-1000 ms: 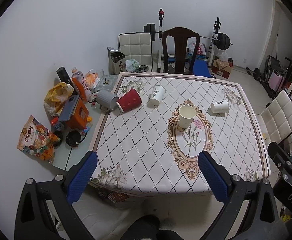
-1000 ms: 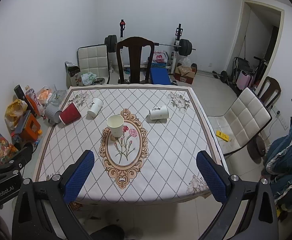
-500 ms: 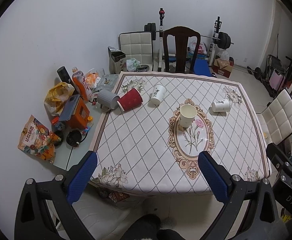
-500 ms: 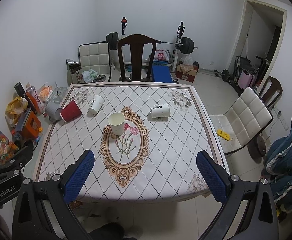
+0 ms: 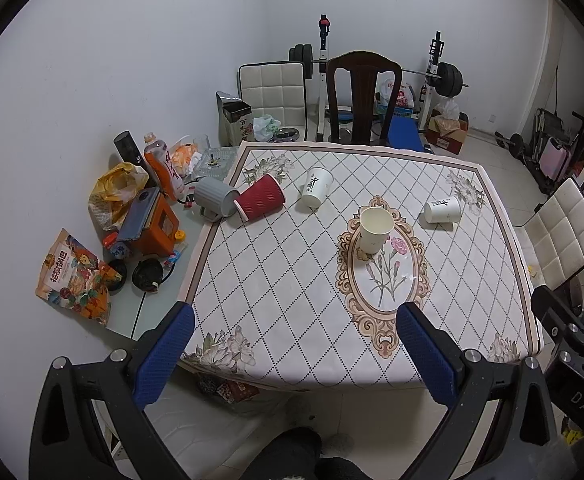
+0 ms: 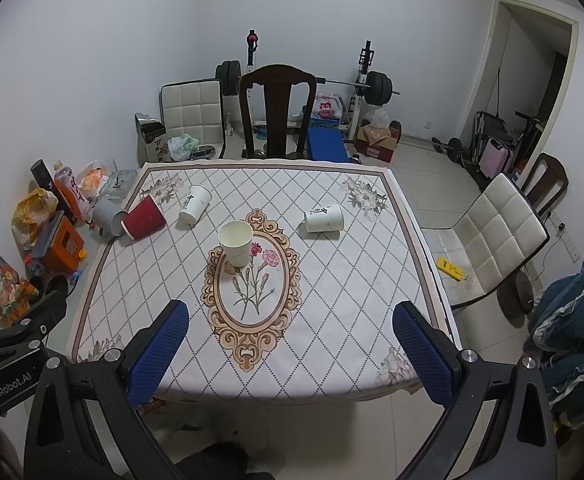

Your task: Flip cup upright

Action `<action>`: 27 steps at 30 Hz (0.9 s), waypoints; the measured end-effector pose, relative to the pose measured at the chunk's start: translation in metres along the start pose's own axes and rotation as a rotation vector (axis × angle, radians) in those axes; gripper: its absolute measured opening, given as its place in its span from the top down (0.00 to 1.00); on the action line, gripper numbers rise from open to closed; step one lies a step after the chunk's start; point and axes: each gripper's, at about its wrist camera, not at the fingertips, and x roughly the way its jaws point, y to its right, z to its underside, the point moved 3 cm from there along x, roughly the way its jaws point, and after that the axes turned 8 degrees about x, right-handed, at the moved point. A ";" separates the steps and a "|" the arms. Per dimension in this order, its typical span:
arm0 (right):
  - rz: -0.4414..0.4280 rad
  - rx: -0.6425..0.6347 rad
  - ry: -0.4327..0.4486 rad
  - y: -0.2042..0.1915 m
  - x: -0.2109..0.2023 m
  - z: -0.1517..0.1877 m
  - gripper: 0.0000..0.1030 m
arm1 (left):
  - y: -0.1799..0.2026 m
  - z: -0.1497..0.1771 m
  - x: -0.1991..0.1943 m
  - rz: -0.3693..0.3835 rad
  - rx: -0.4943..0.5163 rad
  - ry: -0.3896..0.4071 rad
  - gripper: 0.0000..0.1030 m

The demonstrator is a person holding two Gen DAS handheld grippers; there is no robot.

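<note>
A table with a diamond-pattern cloth carries several cups. A cream paper cup stands upright near the middle. A white printed cup lies on its side at the right. Another white printed cup lies on its side at the back left. A red ribbed cup lies on its side beside a grey cup. My left gripper and right gripper are open and empty, held high off the table's near edge.
A side shelf at the left holds snack bags, an orange box and bottles. A dark wooden chair stands behind the table, a white padded chair at the right. Gym weights stand at the back wall.
Both grippers have drifted slightly forward and stay open. The cups have not moved.
</note>
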 end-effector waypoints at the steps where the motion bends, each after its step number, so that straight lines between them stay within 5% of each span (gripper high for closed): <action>1: 0.001 0.000 0.000 0.000 0.000 0.000 0.00 | 0.000 -0.001 0.000 0.001 0.001 0.001 0.00; 27: -0.001 -0.006 -0.018 0.005 0.006 -0.002 0.00 | -0.001 -0.001 0.000 0.000 0.004 -0.001 0.00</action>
